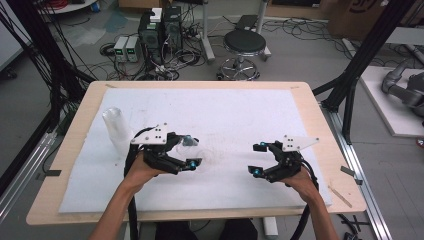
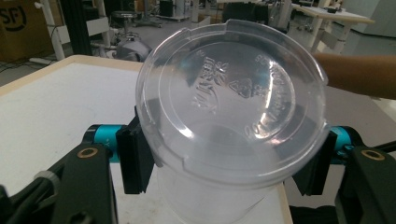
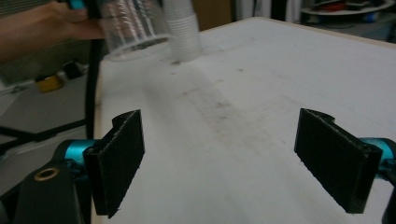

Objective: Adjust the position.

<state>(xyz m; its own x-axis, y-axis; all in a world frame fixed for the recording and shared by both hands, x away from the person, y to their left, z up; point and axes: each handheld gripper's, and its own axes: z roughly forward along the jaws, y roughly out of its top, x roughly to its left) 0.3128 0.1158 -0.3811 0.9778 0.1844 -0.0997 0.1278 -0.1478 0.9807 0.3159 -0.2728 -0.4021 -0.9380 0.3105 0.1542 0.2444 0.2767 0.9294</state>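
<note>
Here, in the high view, the left gripper squeezes a clear cup above the table's left half; the right gripper stands wide and empty. In the left gripper view, the cup looks thin, light and slippery, best squeezed softly by its sides. In the right gripper view, a cup stack stands near the far edge.
</note>
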